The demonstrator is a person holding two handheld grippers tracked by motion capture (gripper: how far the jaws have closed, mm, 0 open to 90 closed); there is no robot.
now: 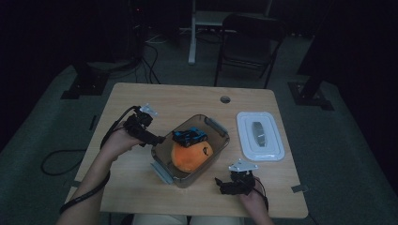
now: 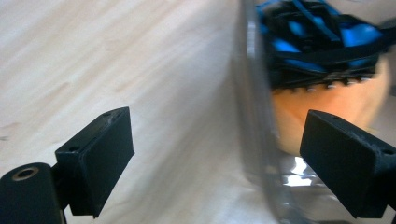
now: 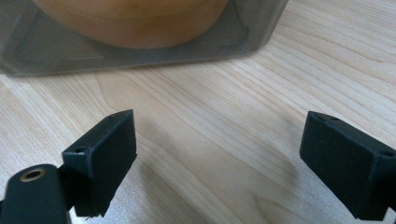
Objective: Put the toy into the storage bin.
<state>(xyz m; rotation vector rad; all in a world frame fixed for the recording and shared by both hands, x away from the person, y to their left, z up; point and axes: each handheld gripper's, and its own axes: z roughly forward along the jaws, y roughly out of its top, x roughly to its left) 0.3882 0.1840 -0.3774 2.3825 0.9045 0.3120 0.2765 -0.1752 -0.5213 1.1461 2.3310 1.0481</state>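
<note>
Clear bin [image 1: 213,140]: stands near the middle of the worktop [image 1: 141,101], just right of the left gripper's jaws and just beyond the right gripper's jaws.
Left gripper [image 1: 159,139]: jaws apart, nothing between the pads; in the left gripper view the bin's near wall [image 2: 252,116] rises between the two jaws, so one jaw sits outside the bin and the other over its inside.
Bin contents: an orange plush ball [image 1: 190,156] fills the lower part, and a blue and black toy car [image 1: 190,136] lies on top of it, ahead of the left jaws.
In the way: the bin's wall is the one thing standing between the left jaws and the toys.
Right gripper [image 1: 219,183]: jaws wide apart over bare worktop, holding nothing; the bin's wall [image 3: 140,56] lies ahead of them, not touching.
White lid [image 1: 260,136]: flat on the worktop, well right of the bin and apart from both jaws.
Folding chair [image 1: 248,42]: on the floor beyond the worktop.
</note>
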